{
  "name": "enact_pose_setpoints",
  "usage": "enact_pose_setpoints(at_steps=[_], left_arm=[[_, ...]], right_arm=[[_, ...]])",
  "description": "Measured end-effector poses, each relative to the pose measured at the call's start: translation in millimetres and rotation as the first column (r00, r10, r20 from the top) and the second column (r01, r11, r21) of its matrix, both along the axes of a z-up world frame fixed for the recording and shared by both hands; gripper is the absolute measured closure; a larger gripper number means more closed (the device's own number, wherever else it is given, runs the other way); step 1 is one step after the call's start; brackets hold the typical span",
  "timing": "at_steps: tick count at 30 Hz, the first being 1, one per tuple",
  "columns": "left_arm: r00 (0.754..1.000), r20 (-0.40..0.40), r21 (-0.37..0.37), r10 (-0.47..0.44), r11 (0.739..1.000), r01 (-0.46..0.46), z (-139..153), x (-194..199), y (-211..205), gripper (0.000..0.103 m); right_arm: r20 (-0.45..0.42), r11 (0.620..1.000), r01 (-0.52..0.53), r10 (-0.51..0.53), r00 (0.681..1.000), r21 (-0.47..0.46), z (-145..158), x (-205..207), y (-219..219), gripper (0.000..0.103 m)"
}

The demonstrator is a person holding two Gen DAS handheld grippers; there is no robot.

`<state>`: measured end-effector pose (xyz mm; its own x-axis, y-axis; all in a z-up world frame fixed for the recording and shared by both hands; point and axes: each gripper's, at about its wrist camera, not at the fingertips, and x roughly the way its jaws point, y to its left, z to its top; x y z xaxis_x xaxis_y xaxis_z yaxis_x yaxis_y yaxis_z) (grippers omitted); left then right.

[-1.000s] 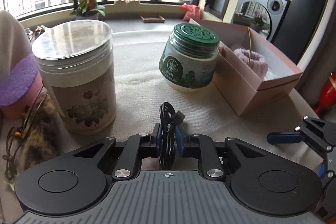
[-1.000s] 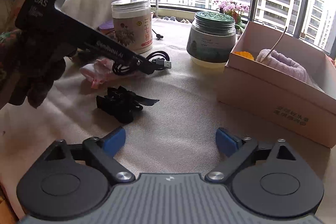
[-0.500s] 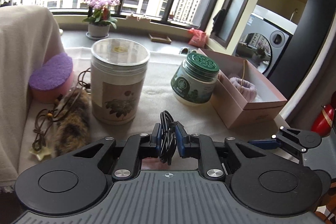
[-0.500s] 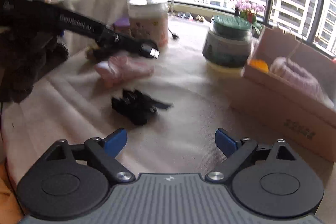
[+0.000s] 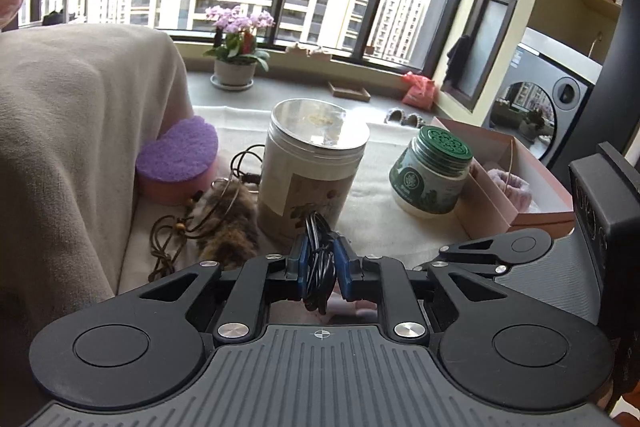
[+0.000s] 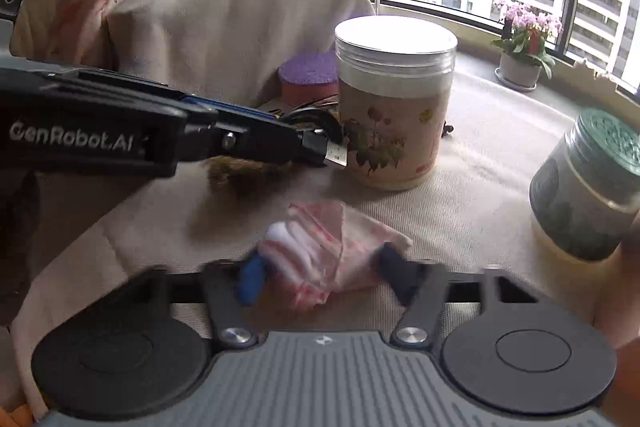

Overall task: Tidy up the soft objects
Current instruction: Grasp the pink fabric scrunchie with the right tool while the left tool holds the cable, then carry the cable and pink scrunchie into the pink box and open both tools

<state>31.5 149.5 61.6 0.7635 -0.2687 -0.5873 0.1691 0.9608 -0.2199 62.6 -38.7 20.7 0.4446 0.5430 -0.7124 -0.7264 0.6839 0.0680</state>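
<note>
My left gripper (image 5: 320, 267) is shut on a coiled black cable (image 5: 318, 279) and holds it above the table. From the right wrist it (image 6: 320, 147) reaches in from the left, the cable's plug (image 6: 336, 157) sticking out beside the tall jar. A crumpled pink-and-white cloth (image 6: 320, 259) lies on the beige tablecloth. My right gripper (image 6: 324, 275) straddles it; its jaws are closing, blurred, with the cloth between the blue pads (image 6: 252, 279).
A tall flower-print jar (image 5: 312, 179) and a green-lidded jar (image 5: 432, 175) stand mid-table. A pink box (image 5: 500, 215) holding a lilac towel (image 5: 512, 187) is at the right. A purple sponge (image 5: 176, 155), a fur tassel (image 5: 228, 223) and a draped chair (image 5: 80, 127) are left.
My right gripper has swung left, away from the black bow, onto the pink cloth, and its jaws have narrowed. The left gripper drew back and up with the cable.
</note>
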Motion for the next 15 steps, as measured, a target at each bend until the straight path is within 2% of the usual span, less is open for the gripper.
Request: enact_pose_setpoints(at_steps=[2,4,10,15], left_arm=[[1.0,0.002,-0.008,-0.005,1.0,0.005,0.1,-0.2,0.5,0.084],[1.0,0.006,-0.02,-0.012,1.0,0.012,0.4,-0.9,-0.2,0.084],[0.997,0.012,-0.05,-0.081,0.995,0.082,3.9,-7.0,-20.9,0.084],[0.983,-0.002,-0.058,-0.181,0.982,0.181,5.9,-19.1,-61.6,0.084]], right_arm=[[-0.006,1.0,-0.007,0.007,1.0,-0.001,5.1,-0.8,-2.4,0.087],[0.006,1.0,-0.004,0.004,1.0,-0.003,11.5,-3.7,-9.6,0.093],[0.066,0.997,0.077,-0.078,0.995,0.018,40.1,-24.0,-65.4,0.094],[0.075,0.986,0.164,-0.166,0.983,0.035,55.9,-46.1,-124.5,0.094]])
